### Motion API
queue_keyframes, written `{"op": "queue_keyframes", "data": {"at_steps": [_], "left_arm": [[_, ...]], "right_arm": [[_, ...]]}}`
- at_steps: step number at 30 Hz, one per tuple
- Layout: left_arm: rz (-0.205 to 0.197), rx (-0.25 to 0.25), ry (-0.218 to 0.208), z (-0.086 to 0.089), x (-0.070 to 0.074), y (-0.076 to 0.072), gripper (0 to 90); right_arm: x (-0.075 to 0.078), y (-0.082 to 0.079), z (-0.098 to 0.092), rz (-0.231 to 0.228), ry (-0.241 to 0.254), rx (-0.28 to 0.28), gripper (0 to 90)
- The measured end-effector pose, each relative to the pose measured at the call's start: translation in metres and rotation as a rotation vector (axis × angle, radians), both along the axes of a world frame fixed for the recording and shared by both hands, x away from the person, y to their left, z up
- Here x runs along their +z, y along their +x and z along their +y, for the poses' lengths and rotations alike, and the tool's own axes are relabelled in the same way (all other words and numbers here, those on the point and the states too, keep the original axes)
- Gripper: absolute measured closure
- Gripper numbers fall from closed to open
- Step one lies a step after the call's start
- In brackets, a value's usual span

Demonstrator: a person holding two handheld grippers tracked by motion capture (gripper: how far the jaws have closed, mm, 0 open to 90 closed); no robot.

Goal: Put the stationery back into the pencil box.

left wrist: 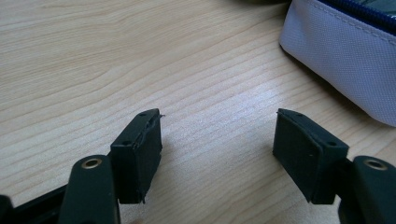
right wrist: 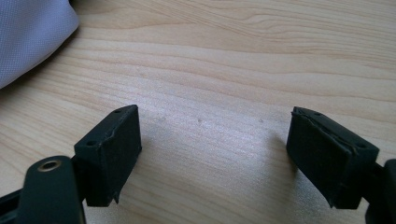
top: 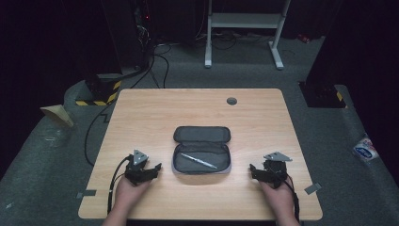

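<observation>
One pencil case (top: 202,149) lies unzipped at the table's (top: 141,113) middle, a pen (top: 198,160) inside. We flank it: left gripper (top: 157,166) and right gripper (top: 252,168) both gape wide, holding nothing. To shut it well, we should probably pin one end and draw the lid over squarely.

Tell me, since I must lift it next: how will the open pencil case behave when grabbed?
The pencil case looks like soft woven fabric, so it would probably sag rather than stay stiff. Its lid lies unzipped and flat, so it may flop. The pen lies loose inside and could roll or slide out if the case is tilted.
</observation>
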State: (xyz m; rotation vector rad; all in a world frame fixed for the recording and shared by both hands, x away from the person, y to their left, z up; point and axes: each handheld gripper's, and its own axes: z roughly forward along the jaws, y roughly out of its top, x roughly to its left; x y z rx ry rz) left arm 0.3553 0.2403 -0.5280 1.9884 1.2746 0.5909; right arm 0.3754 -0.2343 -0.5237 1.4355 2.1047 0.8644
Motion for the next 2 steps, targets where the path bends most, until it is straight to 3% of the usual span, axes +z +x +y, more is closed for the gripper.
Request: {"op": "queue_keyframes", "data": {"at_steps": [2], "left_arm": [[0.0,-0.001,0.0,-0.0001,0.0,0.0002,32.7]], "right_arm": [[-0.0001,-0.0001,-0.0002,-0.002,-0.002,0.0,17.2]]}}
